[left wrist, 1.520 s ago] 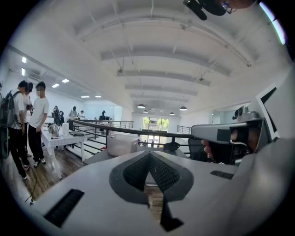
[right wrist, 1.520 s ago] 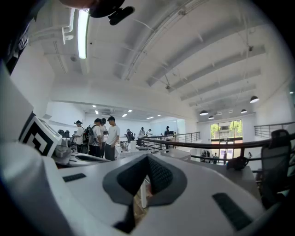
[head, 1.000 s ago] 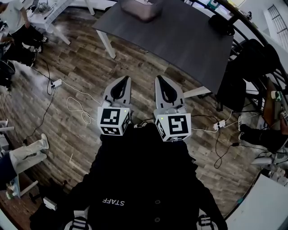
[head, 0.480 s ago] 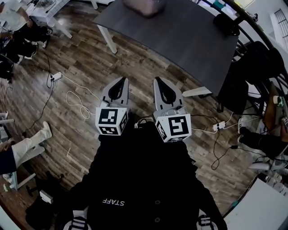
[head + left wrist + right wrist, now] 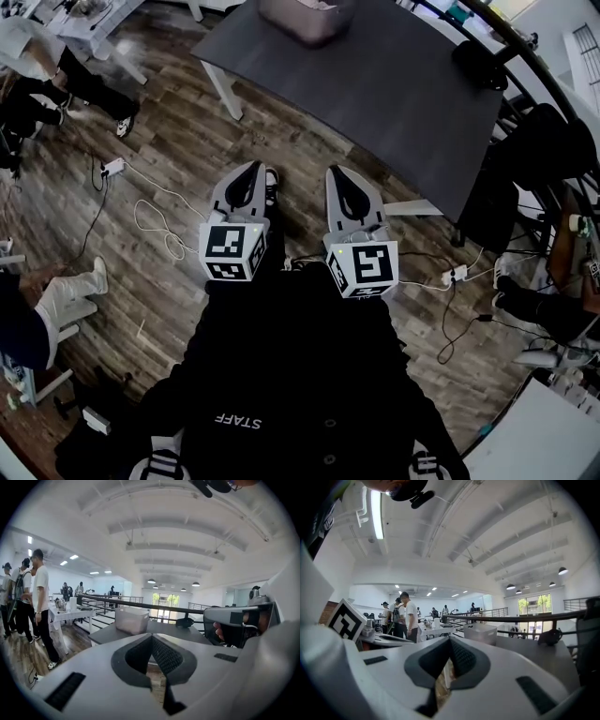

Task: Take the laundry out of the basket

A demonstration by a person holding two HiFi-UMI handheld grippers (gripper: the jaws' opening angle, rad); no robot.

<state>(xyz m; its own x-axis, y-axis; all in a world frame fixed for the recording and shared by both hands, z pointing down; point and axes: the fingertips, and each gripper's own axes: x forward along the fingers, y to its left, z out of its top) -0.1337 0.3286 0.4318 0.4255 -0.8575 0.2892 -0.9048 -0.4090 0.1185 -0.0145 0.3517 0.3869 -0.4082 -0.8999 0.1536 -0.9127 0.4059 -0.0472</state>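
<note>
1. The left gripper point(image 5: 251, 173) and the right gripper point(image 5: 341, 178) both have their fingers pressed together on nothing. If we arrive like that, we only shove the basket point(image 5: 304, 19).
2. The basket sits toward the far edge of the surface point(image 5: 375, 84), well apart from us, so overreaching could tip it.
3. Cables point(image 5: 155, 220) on the floor point(image 5: 187, 131) could trip us.

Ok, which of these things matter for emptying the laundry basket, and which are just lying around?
Job: basket on the grey table; left gripper and right gripper, both shut.
Lying about: white floor cable; power strip; black item on the table.
</note>
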